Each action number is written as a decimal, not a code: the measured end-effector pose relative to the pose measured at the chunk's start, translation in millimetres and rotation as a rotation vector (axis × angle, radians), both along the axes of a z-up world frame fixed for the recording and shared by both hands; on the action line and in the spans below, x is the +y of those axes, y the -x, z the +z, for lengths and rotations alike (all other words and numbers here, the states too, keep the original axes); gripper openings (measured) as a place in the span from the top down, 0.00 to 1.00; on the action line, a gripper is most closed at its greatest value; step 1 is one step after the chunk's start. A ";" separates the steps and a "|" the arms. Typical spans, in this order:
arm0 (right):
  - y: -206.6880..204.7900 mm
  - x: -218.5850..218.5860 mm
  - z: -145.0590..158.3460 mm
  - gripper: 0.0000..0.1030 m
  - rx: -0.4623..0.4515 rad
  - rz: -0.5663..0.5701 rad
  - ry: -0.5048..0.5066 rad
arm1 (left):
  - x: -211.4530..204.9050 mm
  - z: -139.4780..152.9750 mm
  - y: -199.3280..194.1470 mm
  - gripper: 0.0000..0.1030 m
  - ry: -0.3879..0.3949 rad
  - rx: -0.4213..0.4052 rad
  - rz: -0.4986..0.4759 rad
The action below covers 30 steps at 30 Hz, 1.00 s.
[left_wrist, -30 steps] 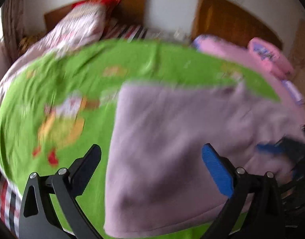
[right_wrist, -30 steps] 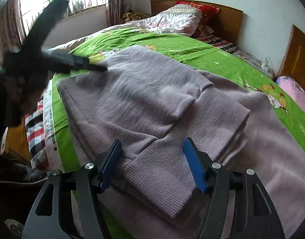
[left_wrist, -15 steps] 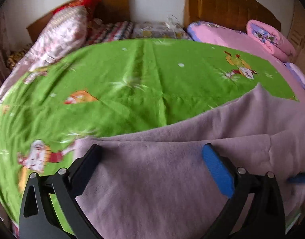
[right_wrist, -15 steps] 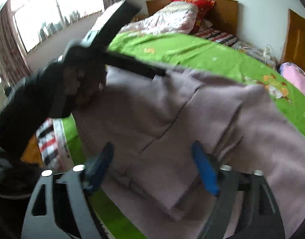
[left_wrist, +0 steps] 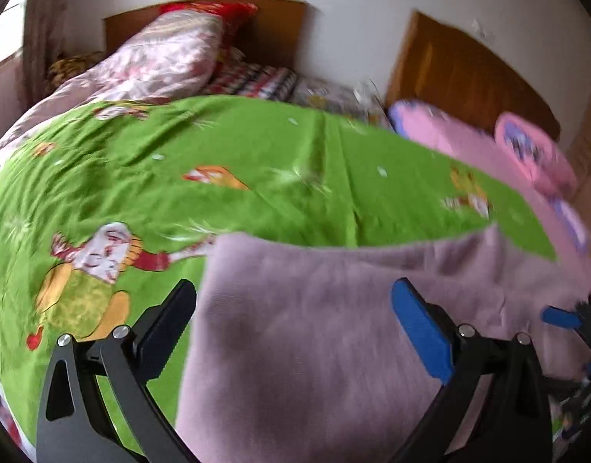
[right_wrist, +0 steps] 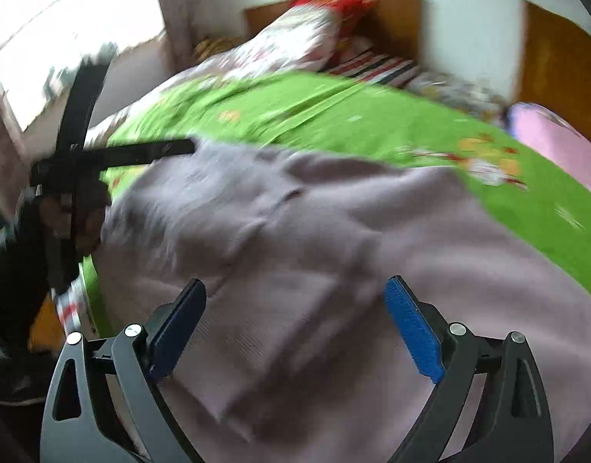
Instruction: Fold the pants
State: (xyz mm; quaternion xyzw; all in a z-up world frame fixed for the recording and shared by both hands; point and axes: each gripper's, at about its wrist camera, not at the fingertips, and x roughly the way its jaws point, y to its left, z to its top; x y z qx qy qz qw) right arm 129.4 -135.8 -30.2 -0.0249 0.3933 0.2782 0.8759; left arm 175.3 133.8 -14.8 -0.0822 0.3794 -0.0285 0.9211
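left gripper [left_wrist: 295,308]: jaws wide, empty | right gripper [right_wrist: 295,308]: jaws just opened wide, gripping nothing | mauve pants [right_wrist: 334,250]: folded on green bedsheet [left_wrist: 257,162]

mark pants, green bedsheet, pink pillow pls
pants [left_wrist: 334,347], left wrist view, flat middle of the mauve fabric.
green bedsheet [left_wrist: 257,154], left wrist view, bare stretch beyond the pants.
pink pillow [left_wrist: 534,154], left wrist view, its rounded top face.
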 end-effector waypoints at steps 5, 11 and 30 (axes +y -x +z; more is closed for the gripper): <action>46.8 -114.8 26.0 0.12 -0.078 -0.358 -0.190 | -14.7 35.7 48.1 0.02 -0.013 -0.223 0.007; 156.7 -276.2 -8.5 0.12 0.004 -0.835 -0.637 | -77.1 43.1 70.8 0.02 -0.034 -0.218 -0.194; 108.5 -312.3 -58.8 0.07 0.300 -0.884 -0.621 | -144.1 -35.4 58.2 0.01 -0.161 0.056 -0.293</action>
